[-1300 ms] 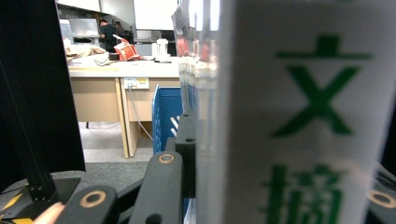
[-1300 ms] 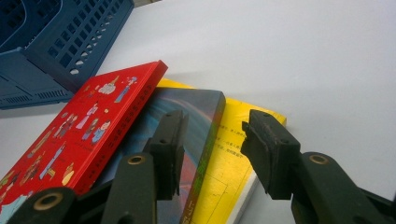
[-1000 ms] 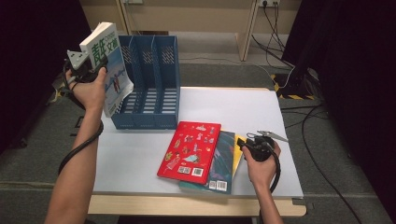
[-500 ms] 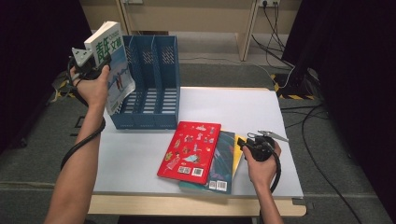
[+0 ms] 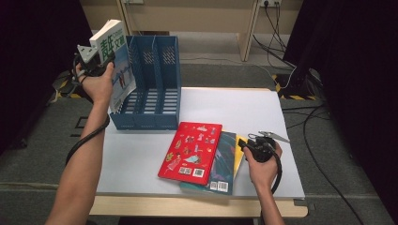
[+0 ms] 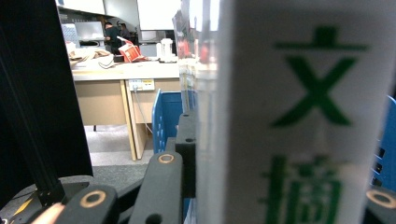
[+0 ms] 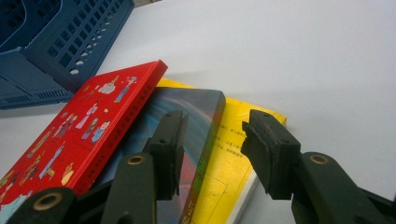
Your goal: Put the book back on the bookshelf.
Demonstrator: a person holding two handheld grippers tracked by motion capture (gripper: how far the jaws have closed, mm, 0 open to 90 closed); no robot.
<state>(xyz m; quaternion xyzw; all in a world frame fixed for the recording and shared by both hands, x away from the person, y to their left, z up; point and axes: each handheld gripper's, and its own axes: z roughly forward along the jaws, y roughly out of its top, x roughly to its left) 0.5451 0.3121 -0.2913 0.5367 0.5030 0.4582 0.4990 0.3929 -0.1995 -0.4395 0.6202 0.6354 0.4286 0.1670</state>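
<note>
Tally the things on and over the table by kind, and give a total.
Books: 4, namely the white book in the left gripper, the red book, the dark book, the yellow book.
Blue file rack: 1
Grippers: 2, counting the right gripper.
Total: 7

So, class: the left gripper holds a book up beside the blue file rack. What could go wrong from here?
1. The left gripper pinches the white book near its top edge, so the book may swing or slip.
2. Its lower corner might catch the blue rack wall instead of entering a slot.
</note>
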